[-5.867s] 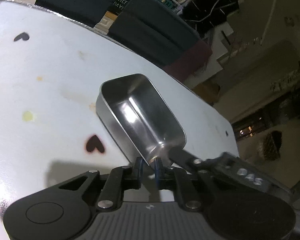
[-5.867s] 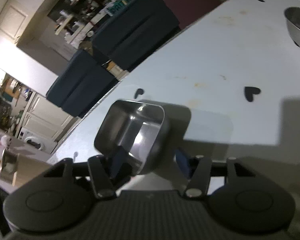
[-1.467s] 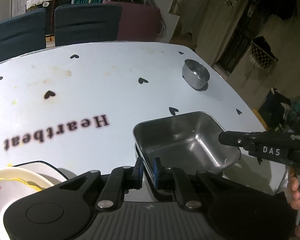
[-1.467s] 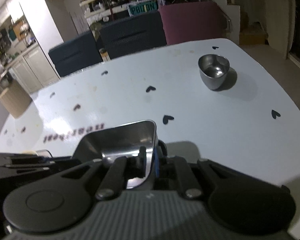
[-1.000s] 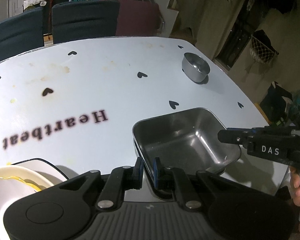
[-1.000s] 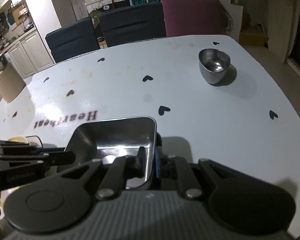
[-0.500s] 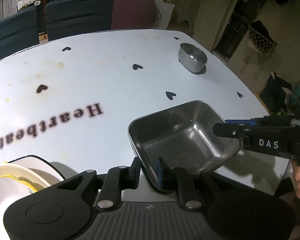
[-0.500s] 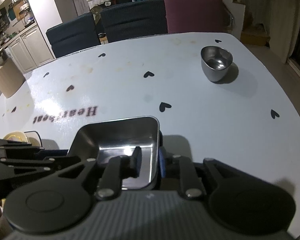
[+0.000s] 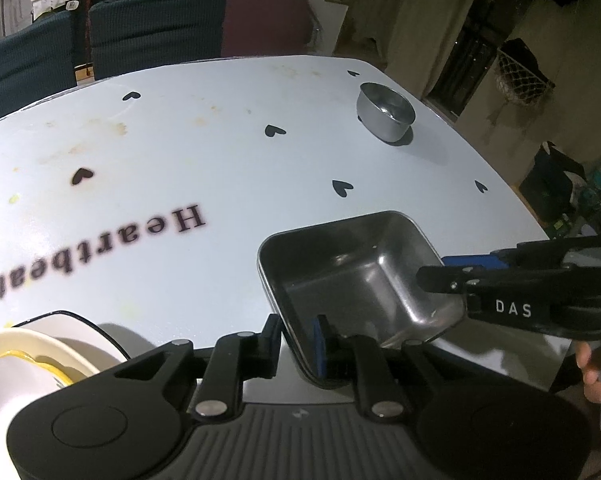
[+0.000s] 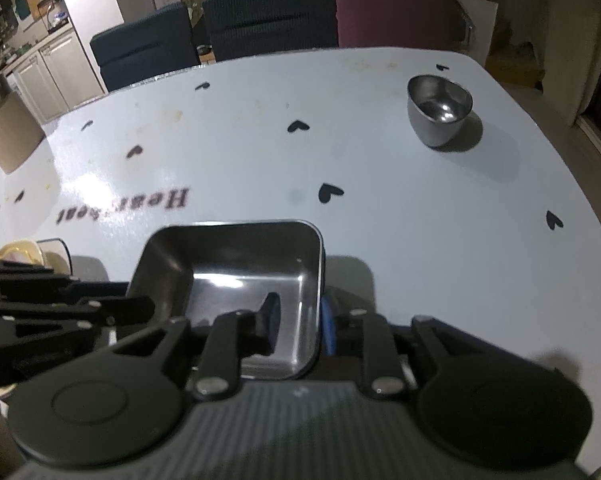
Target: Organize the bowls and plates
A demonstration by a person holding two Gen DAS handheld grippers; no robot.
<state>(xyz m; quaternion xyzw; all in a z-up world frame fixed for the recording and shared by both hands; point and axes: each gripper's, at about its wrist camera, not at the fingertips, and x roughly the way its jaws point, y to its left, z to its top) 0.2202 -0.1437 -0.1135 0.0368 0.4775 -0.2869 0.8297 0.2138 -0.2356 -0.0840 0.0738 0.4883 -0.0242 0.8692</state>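
Observation:
A square steel tray (image 9: 352, 272) rests on the white table (image 9: 180, 152); its doubled rim suggests two trays nested. My left gripper (image 9: 296, 344) straddles the tray's near-left wall with a gap on both sides, so it is open. My right gripper (image 10: 300, 324) straddles the right wall of the same tray (image 10: 236, 264). Its jaws are opening, and the inner finger stands off the wall. Its fingers (image 9: 452, 280) reach over the tray's right corner in the left wrist view. A round steel bowl (image 9: 386, 114) stands far right on the table.
A yellow-rimmed bowl on a white plate (image 9: 20, 360) sits at the near-left edge of the table. Dark blue and maroon chairs (image 10: 268, 16) line the far side. The table's right edge (image 9: 512, 208) is close to the tray. A person's fingers (image 9: 592, 372) show at the lower right.
Both grippers' jaws have parted from the tray walls they were pinching. The tray has stayed at the near right of the table, and neither hand has shifted much.

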